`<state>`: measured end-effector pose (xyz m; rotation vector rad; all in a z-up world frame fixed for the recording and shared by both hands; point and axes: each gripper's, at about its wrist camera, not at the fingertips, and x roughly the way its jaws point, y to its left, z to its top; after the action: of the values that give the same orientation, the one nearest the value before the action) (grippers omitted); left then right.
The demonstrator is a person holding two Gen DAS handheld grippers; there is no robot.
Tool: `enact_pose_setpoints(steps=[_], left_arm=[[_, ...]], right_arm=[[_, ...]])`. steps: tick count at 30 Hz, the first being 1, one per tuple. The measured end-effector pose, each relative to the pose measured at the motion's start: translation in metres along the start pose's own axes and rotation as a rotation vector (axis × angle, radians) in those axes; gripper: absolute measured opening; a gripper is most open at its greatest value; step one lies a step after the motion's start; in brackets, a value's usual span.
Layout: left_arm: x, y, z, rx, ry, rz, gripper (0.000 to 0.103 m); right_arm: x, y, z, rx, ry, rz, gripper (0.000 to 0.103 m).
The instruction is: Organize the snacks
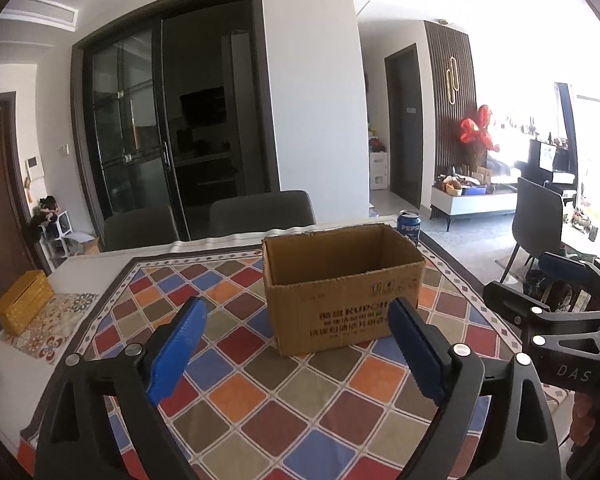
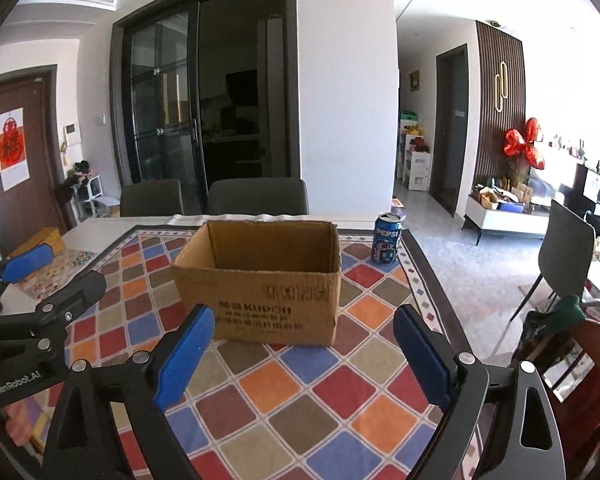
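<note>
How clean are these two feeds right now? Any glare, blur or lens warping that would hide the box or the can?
Left wrist view: window glare whites out the upper right, but the cardboard box and cola can stay sharp. Right wrist view: milder glare at right; box and can are crisp. Both views: fisheye bends the door frames and darkens the corners.

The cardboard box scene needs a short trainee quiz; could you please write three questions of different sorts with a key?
1. True or false: the cardboard box stands open at the top.
2. Where is the Pepsi can? A) inside the box B) on the tablecloth behind the box's right corner C) in a gripper
3. What do the left gripper and right gripper hold?

Key: 1 true; 2 B; 3 nothing, both are open.
</note>
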<state>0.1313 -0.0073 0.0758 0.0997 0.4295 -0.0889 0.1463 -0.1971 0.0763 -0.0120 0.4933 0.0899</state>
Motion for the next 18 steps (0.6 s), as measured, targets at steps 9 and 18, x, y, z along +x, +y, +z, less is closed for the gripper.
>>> enact_pose_setpoints(steps=[9,18], left_arm=[[-0.025,-0.002,-0.013,-0.026,-0.013,-0.001,0.098],[-0.043,-0.007,-0.021,-0.027,-0.042,-0.009,0.101]], right_arm=[[-0.029,-0.003,-0.019,-0.002,-0.023,-0.023,0.093],[-0.049,-0.001,-0.029,0.001,-0.044,-0.010,0.093]])
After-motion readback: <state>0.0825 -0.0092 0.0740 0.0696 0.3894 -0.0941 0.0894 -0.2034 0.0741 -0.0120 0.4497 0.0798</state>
